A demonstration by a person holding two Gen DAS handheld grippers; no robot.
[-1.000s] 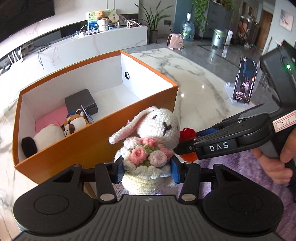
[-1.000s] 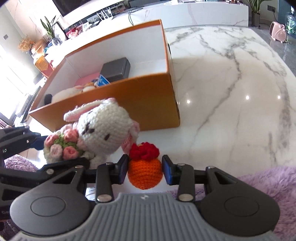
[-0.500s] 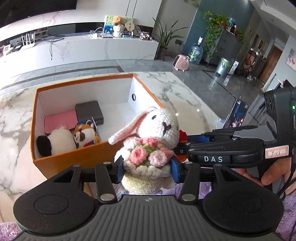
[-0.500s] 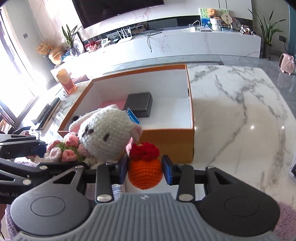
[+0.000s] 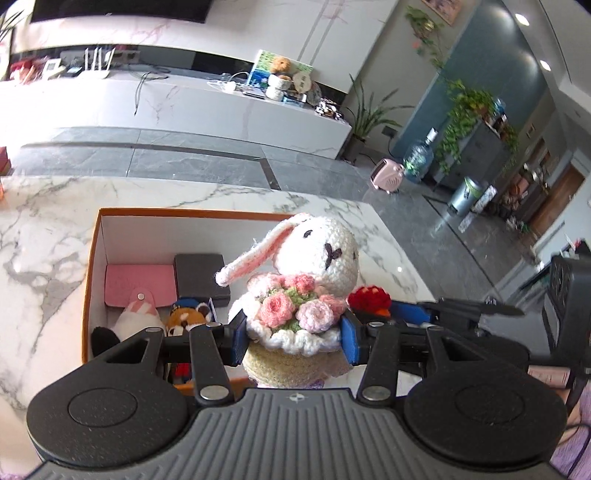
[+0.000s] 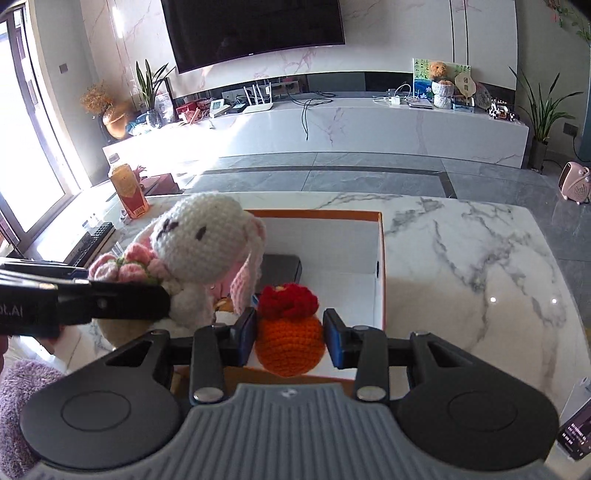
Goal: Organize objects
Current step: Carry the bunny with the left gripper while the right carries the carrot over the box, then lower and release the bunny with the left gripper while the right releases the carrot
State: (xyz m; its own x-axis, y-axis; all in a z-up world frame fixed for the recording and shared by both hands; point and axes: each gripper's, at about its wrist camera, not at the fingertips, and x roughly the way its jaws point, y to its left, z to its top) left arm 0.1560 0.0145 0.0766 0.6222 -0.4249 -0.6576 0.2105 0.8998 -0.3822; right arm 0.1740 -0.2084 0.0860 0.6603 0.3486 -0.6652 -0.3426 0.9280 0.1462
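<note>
Crochet rabbit [image 5: 314, 258]: white, one pink-lined ear drooping to the side, bouquet of pink knitted roses at its chest, cream skirt and tan base. Held upright in the air, in front of and above the near wall of the box.
Left gripper [image 5: 293, 339]: clenched on the crochet rabbit; blue pads press the skirt from both sides, just under the bouquet.
Crochet orange [image 6: 290, 339]: round orange body with red knitted flower on top. Held aloft, low over the near edge of the box, just beside the rabbit.
Right gripper [image 6: 290, 338]: grasping the crochet orange, a blue pad against each flank.
Box [image 5: 94, 258]: orange outside, white inside, open top, on the marble table [image 6: 480, 266].
Box contents: pink snap wallet [image 5: 138, 284] lying flat toward the far wall; dark grey case [image 5: 199, 275] touching its side; white plush with black tip [image 5: 125, 325] and small brown plush animal [image 5: 188, 314] nearer, partly hidden behind the left gripper.
Table extras: juice bottle [image 6: 127, 184] at the far left corner; purple fluffy fabric [image 6: 22, 406] at the near edge.
Background: wall television [image 6: 255, 29] above a long white marble console [image 6: 369, 125]; pink heater [image 6: 576, 182] on the grey floor.
</note>
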